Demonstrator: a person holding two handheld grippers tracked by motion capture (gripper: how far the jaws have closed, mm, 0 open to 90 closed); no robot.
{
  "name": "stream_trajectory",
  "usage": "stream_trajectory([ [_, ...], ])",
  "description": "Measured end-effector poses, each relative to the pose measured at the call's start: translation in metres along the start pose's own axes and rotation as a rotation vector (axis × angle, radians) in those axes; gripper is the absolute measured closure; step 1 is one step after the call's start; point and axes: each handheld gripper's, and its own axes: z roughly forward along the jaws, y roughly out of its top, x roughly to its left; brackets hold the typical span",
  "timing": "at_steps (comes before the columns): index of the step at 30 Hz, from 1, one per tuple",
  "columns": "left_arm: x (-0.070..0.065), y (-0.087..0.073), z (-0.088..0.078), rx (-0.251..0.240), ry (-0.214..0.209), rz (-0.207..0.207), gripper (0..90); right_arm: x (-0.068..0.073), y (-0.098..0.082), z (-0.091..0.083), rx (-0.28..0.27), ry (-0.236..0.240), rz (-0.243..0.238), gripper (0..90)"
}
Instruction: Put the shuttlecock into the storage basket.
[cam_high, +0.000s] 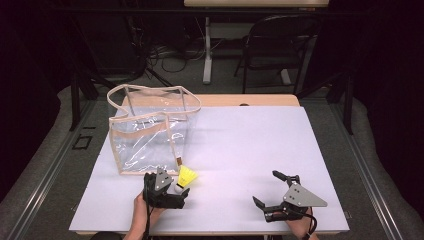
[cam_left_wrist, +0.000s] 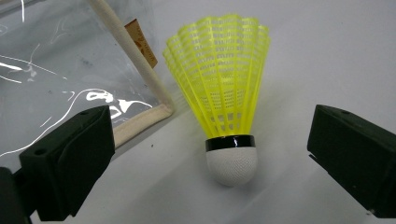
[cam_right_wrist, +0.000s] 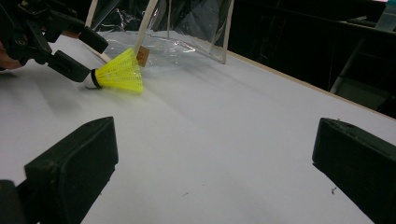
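A yellow shuttlecock (cam_high: 187, 176) with a white cork lies on its side on the white table top (cam_high: 250, 145), just off the front right corner of a clear plastic bag (cam_high: 150, 130) with beige trim. My left gripper (cam_high: 179, 191) is open, its jaws standing on either side of the cork without touching it. The left gripper view shows the shuttlecock (cam_left_wrist: 224, 93) between those jaws and the bag (cam_left_wrist: 56, 70) at the left. My right gripper (cam_high: 265, 187) is open and holds nothing, near the front edge. Its view shows the shuttlecock (cam_right_wrist: 119, 72), the left gripper (cam_right_wrist: 88, 56) and the bag (cam_right_wrist: 187, 23) farther off.
The bag stands upright at the table's back left with its top open and a small brown tag (cam_left_wrist: 140, 42) on its corner. A dark chair (cam_high: 280, 40) and a table leg (cam_high: 207, 50) stand beyond the far edge. Cables lie on the floor there.
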Motion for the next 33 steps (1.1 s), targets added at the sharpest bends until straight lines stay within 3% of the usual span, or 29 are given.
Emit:
stream_trajectory([
  [6, -0.0018, -0.0007, 0.0022, 0.013, -0.026, -0.001, 13.9, 0.0004, 0.0, 0.0002, 0.004, 0.001, 0.001, 0.0],
  [15, -0.0017, -0.0028, 0.0049, 0.055, -0.006, -0.035, 36.8, 0.0007, -0.0003, 0.0009, 0.015, 0.001, -0.002, 0.0],
  [22, -0.001, -0.0053, 0.0049, 0.063, -0.023, -0.074, 47.3, 0.0011, -0.0004, 0.0013, 0.021, 0.001, -0.007, 0.0],
  [33, -0.0051, -0.0077, 0.0045, 0.065, -0.035, -0.099, 62.6, 0.0012, -0.0009, 0.0021, 0.029, 0.003, -0.009, 0.0],
])
